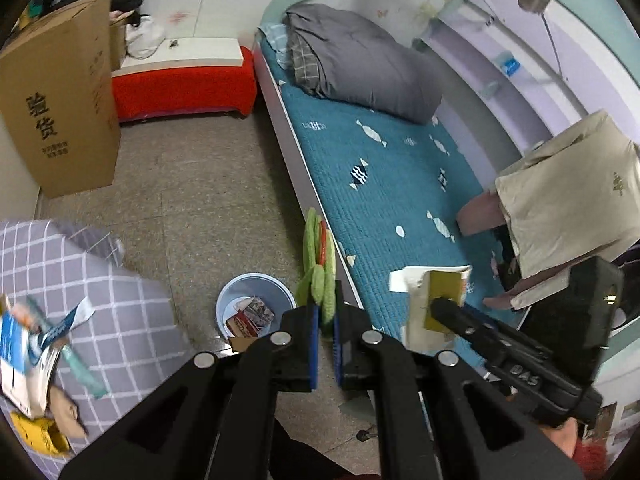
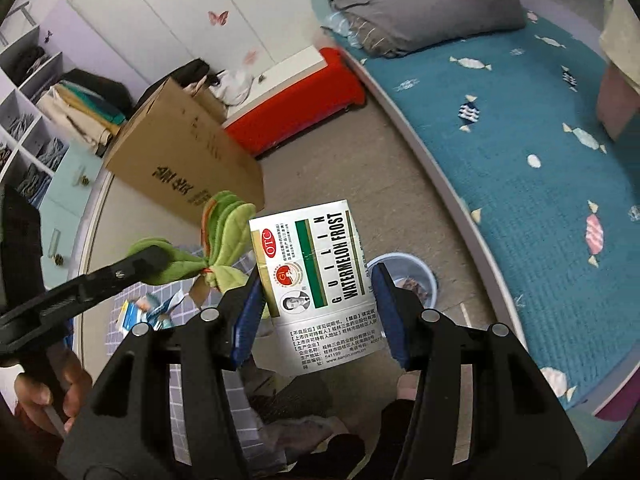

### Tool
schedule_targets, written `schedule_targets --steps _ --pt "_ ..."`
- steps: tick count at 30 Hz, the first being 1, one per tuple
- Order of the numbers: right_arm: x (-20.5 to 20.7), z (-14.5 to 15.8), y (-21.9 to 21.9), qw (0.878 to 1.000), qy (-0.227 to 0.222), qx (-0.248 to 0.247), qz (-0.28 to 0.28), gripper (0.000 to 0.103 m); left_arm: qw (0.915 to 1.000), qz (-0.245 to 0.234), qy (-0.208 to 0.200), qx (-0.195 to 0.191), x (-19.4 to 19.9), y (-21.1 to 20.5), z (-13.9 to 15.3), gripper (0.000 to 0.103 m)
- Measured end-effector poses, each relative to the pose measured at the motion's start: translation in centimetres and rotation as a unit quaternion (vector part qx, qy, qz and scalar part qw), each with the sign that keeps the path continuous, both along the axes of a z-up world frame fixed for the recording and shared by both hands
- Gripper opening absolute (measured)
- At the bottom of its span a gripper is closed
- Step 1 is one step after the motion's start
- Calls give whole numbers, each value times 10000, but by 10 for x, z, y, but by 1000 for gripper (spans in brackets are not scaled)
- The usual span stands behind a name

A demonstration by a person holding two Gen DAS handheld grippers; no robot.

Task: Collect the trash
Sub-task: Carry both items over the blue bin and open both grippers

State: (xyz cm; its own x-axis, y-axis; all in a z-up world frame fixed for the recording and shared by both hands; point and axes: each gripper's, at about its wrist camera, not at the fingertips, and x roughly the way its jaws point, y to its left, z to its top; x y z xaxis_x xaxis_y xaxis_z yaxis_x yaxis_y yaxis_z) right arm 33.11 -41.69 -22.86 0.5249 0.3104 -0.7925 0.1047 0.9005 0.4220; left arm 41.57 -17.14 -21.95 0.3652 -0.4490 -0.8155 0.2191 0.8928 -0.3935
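Gripping a green plush toy (image 1: 318, 264) made of leaf-shaped pads with an orange-red layer, the left gripper (image 1: 327, 332) has its jaws closed tight on the toy's lower end; the toy stands up past the blue pads. In the right wrist view the same toy (image 2: 224, 232) hangs out from that gripper's black arm.

The right gripper (image 2: 316, 300) holds 1 flattened medicine carton (image 2: 316, 264), white with green and gold bands and the words WATERMELON FROST. Its jaws stand partly apart with the carton spanning them, both blue pads at its edges. From the left wrist view the carton (image 1: 432, 304) shows its yellowish inner side, above the edge of the bed (image 1: 384, 184).

Just beyond the jaws, on the speckled floor (image 1: 192, 184), stands 1 light blue bin (image 1: 256, 308) beside the bed frame. Inside it lie a few pieces of printed packaging in red and white; an exact count is not clear.

To the left, a grey checked cloth (image 1: 100, 304) carries a loose heap of blue and white wrappers and boxes (image 1: 36, 344).

Farther off stand 1 tall cardboard box (image 1: 64, 104), 1 red-covered bench (image 1: 184, 84), and on the teal bedspread 1 folded grey quilt (image 1: 356, 60).
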Motion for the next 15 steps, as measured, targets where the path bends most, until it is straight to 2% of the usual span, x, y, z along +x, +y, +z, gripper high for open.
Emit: schedule_targets --steps 4,5,6,8,15 --pt "9 3 -21 9999 -35 14 -96 52 10000 -34 72 22 21 -21 -8 8" --pt "12 3 -23 9999 -32 16 -100 52 9999 -96 144 2 28 -25 -11 19" --pt "14 2 -26 9999 -26 13 -101 52 9996 -156 213 27 32 -29 -13 41" --pt "18 0 -30 9999 6 32 -100 52 9996 -61 174 231 39 -35 -16 64" --pt "24 -5 -29 9999 48 59 86 53 9992 152 266 264 40 -31 -19 65"
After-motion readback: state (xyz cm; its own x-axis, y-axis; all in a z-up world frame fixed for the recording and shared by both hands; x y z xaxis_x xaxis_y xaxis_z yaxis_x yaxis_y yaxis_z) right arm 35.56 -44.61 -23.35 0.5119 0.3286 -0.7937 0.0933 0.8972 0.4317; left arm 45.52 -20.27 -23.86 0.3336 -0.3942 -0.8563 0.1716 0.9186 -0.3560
